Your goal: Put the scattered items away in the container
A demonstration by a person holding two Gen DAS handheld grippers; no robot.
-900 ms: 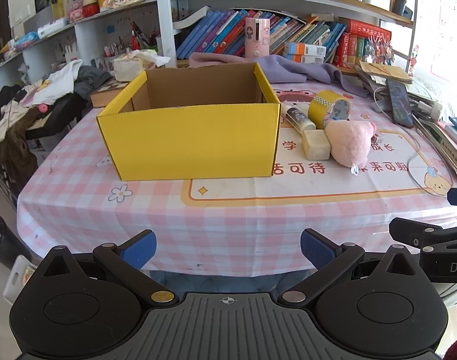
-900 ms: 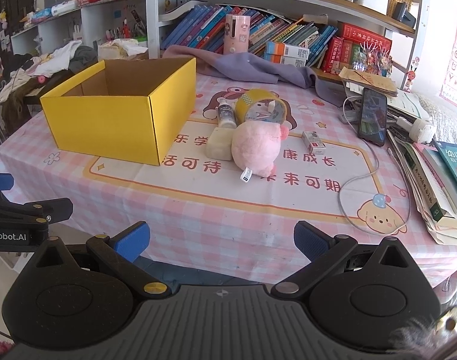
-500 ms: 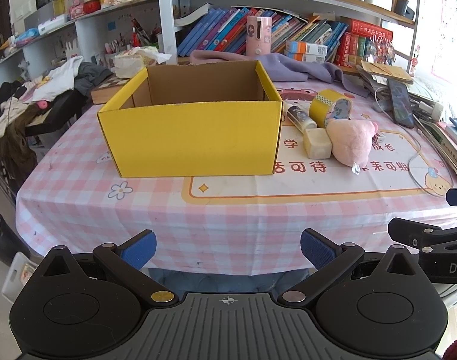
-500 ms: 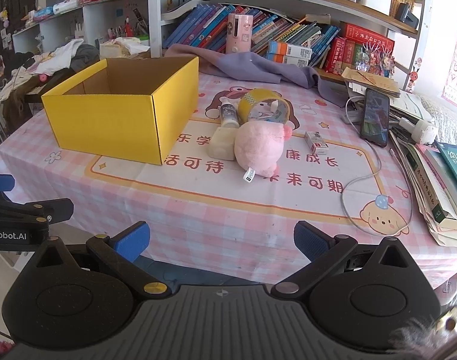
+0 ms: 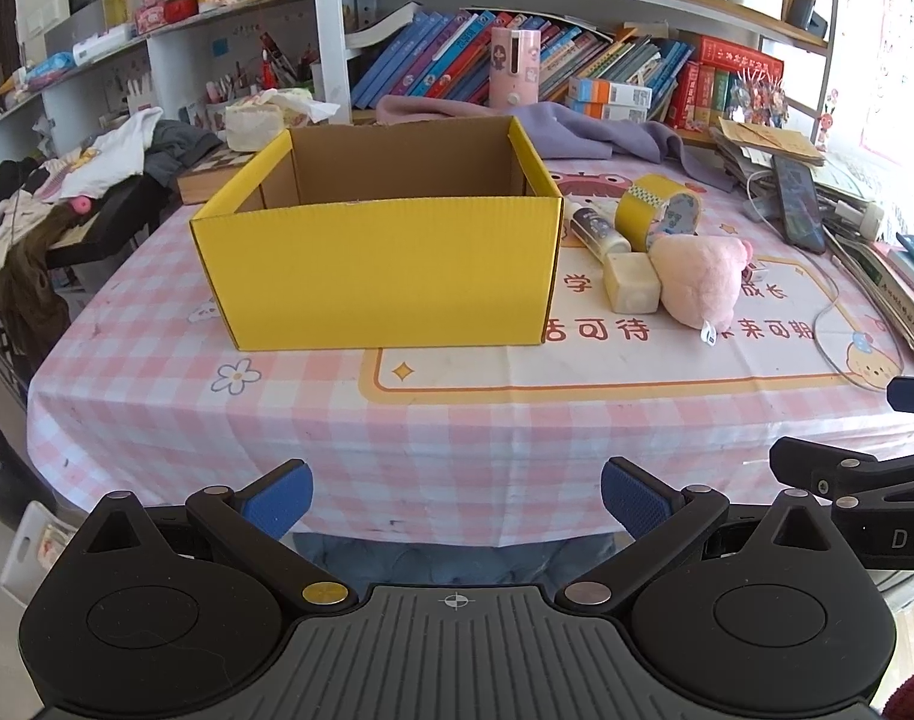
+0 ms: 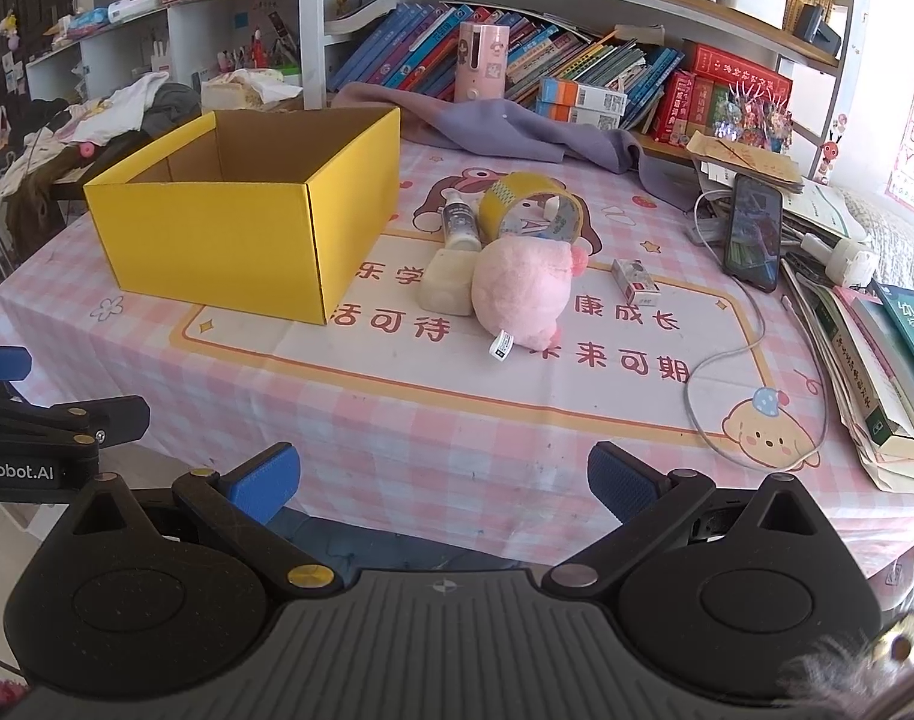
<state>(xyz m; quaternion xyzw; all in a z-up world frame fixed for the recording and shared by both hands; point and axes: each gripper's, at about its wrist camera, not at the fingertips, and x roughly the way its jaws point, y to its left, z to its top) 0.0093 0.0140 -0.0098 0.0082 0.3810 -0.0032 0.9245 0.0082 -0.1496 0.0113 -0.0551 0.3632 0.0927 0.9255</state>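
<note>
Meanwhile, on a pink checked tablecloth (image 6: 432,420), an open yellow cardboard box (image 6: 216,234) sits at ten o'clock, a round pink plush toy (image 6: 526,291), yellow tape roll (image 6: 520,207), cream block (image 6: 447,285) and small white bottle (image 6: 460,225) clustered just right, both left gripper (image 5: 453,498) and right gripper (image 6: 441,483) spread wide, empty.

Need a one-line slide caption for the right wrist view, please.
Open right gripper faces an empty yellow box, with pink plush toy, tape roll and small bottle waiting beside it.
</note>
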